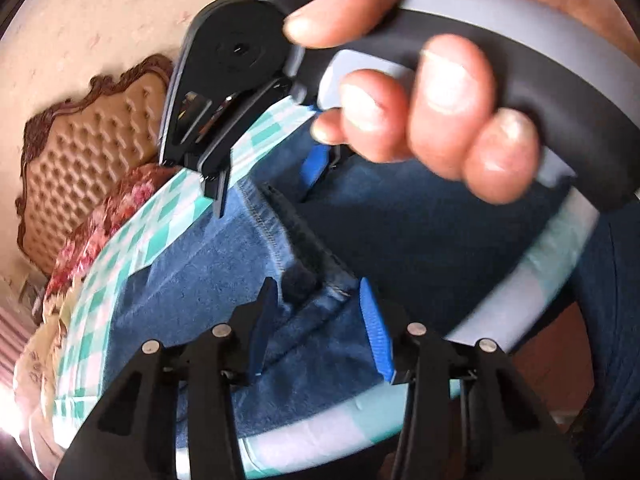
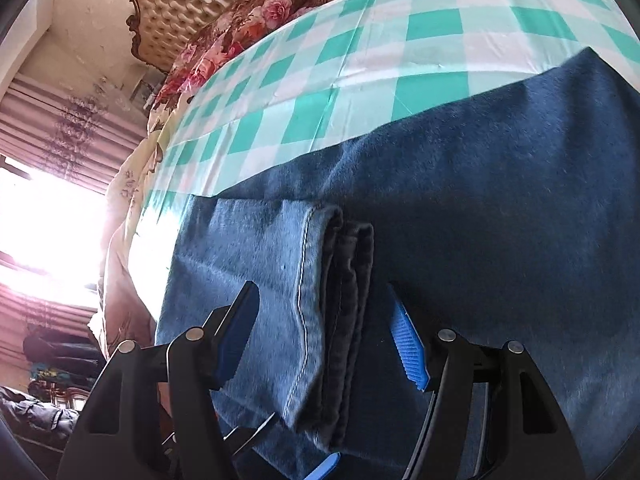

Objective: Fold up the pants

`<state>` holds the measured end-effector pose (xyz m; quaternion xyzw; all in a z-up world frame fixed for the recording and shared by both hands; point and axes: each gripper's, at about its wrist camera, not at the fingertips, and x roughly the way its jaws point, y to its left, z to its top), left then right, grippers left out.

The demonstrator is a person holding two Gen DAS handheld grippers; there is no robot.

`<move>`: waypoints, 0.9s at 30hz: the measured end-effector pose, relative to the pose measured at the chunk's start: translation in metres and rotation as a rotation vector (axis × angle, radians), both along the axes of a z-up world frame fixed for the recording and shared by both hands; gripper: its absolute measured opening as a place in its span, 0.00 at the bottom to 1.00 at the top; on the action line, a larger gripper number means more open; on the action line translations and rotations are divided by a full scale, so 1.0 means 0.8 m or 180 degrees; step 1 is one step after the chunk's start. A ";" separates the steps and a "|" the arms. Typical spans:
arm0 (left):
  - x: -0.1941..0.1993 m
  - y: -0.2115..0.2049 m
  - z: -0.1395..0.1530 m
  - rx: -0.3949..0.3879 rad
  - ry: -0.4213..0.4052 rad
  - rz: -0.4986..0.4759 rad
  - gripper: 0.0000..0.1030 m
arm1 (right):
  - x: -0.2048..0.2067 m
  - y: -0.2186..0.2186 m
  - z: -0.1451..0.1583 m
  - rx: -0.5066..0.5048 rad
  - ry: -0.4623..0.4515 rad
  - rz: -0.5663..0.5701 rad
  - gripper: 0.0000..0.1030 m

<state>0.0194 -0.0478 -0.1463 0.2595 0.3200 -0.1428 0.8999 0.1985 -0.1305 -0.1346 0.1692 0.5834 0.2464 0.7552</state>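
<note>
Blue denim pants [image 1: 208, 264] lie on a green-and-white checked cloth [image 1: 120, 248]. In the left wrist view my left gripper [image 1: 320, 320] is open, its blue pads on either side of the stitched hem edge [image 1: 276, 248]. The right gripper [image 1: 316, 168], held by a hand, hovers just beyond over the darker denim. In the right wrist view my right gripper [image 2: 324, 336] is open and straddles the folded leg hems [image 2: 328, 300], which lie on the darker denim panel [image 2: 500, 208]. A blue left-gripper pad [image 2: 326, 466] peeks in at the bottom.
The checked cloth [image 2: 360, 60] covers a bed with a floral cover [image 2: 256, 16] and a tufted headboard [image 2: 188, 4] behind. A bright window with pink curtains [image 2: 44, 216] is at left. A stack of folded clothes [image 2: 60, 356] sits low at left.
</note>
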 end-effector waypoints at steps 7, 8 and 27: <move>0.008 0.006 0.001 -0.0078 0.0033 0.0025 0.18 | 0.017 0.009 0.001 -0.0088 -0.0014 0.0026 0.61; 0.006 0.007 0.003 -0.0101 0.0018 0.0033 0.17 | 0.018 0.010 0.001 -0.0102 -0.0023 0.0033 0.61; -0.027 -0.093 0.061 -0.0257 -0.0378 -0.0398 0.14 | 0.007 -0.098 0.044 -0.0212 -0.0307 -0.0316 0.15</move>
